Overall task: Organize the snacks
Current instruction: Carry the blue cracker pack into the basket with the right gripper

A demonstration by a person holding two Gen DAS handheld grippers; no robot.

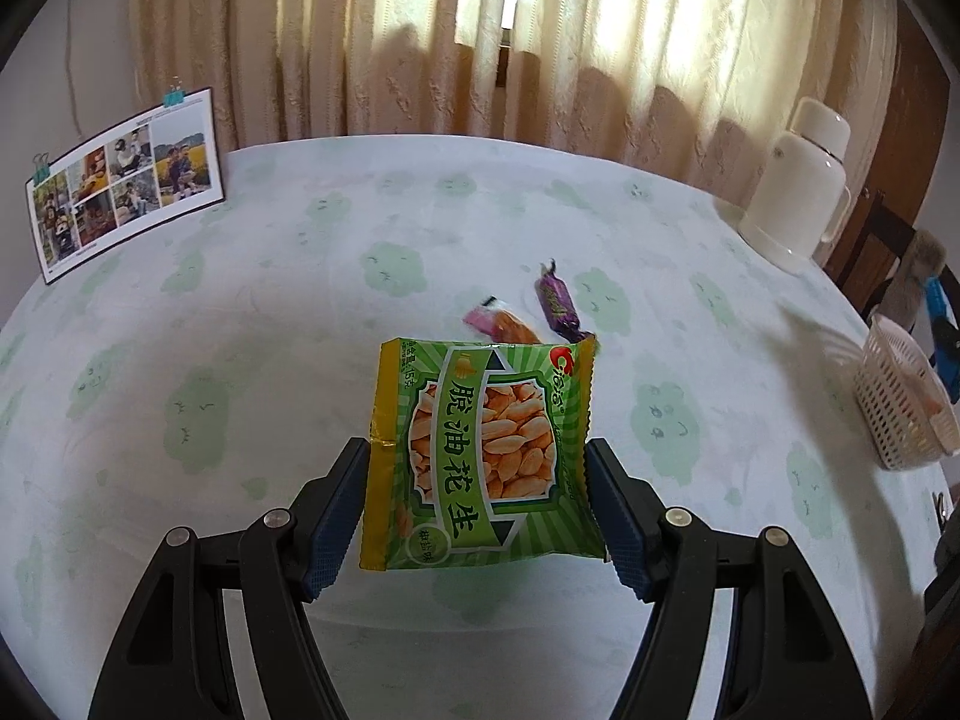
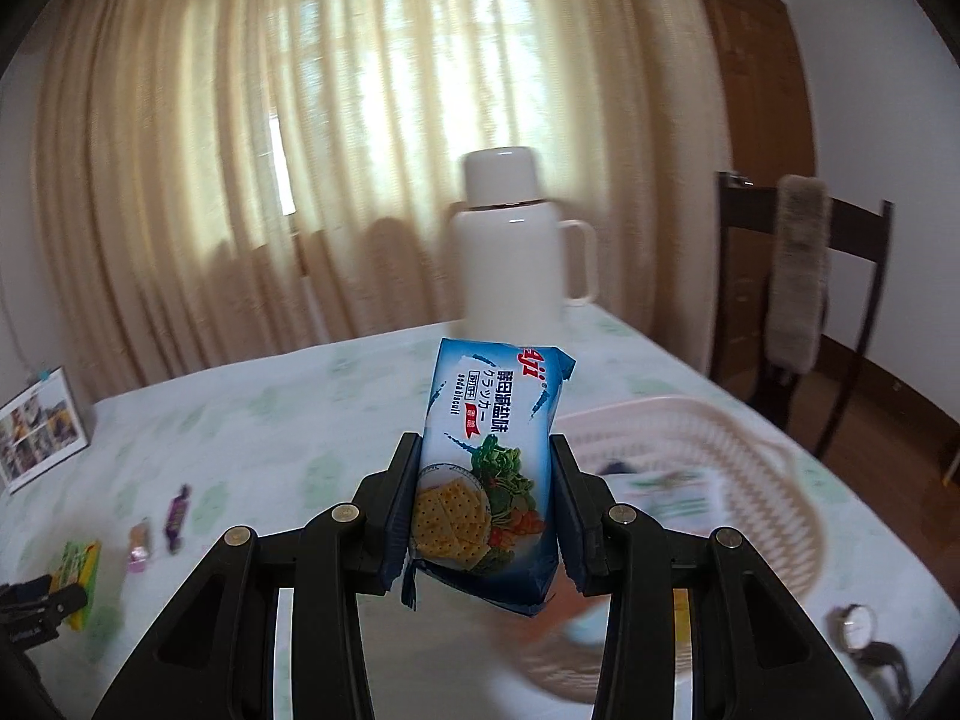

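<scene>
Glossy foil peanut packet (image 1: 486, 456), woven plastic basket (image 2: 690, 480), printed cloth tablecloth (image 1: 240, 312)

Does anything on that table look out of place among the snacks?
Yes, a wristwatch lies on the tablecloth beside the basket, and it is no snack. A photo card and a white flask also stand there. Otherwise nothing looks spilled or damaged.
</scene>
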